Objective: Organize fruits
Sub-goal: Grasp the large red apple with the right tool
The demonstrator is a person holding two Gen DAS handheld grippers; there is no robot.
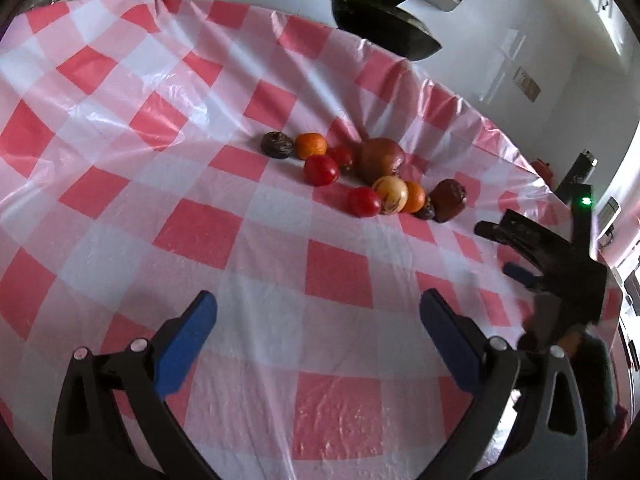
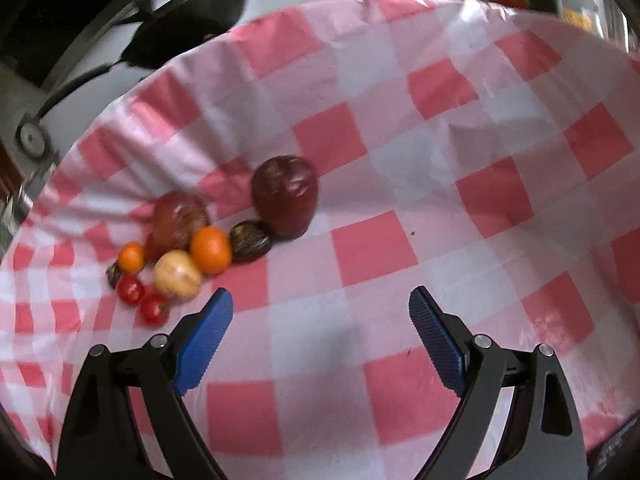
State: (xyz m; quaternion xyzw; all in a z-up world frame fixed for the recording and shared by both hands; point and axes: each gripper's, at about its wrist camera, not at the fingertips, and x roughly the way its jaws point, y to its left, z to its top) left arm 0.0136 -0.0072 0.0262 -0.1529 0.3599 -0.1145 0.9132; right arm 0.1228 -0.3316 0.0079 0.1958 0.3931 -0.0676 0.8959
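A cluster of fruit lies on the red-and-white checked tablecloth (image 1: 192, 216). In the left wrist view: a dark passion fruit (image 1: 277, 145), an orange (image 1: 311, 146), red tomatoes (image 1: 321, 170) (image 1: 364, 201), a large brown-red fruit (image 1: 380, 159), a yellow fruit (image 1: 391, 195) and a dark red apple (image 1: 449, 200). My left gripper (image 1: 318, 314) is open and empty, well short of the fruit. My right gripper (image 2: 320, 314) is open and empty; the apple (image 2: 285, 196), an orange (image 2: 211, 250) and the yellow fruit (image 2: 177, 276) lie ahead to its left. The right gripper also shows in the left wrist view (image 1: 496, 250).
A black pan (image 1: 384, 24) hangs over the table's far edge, also in the right wrist view (image 2: 188, 28). The tablecloth (image 2: 440, 160) stretches bare to the right of the fruit. White wall and cabinets stand behind the table.
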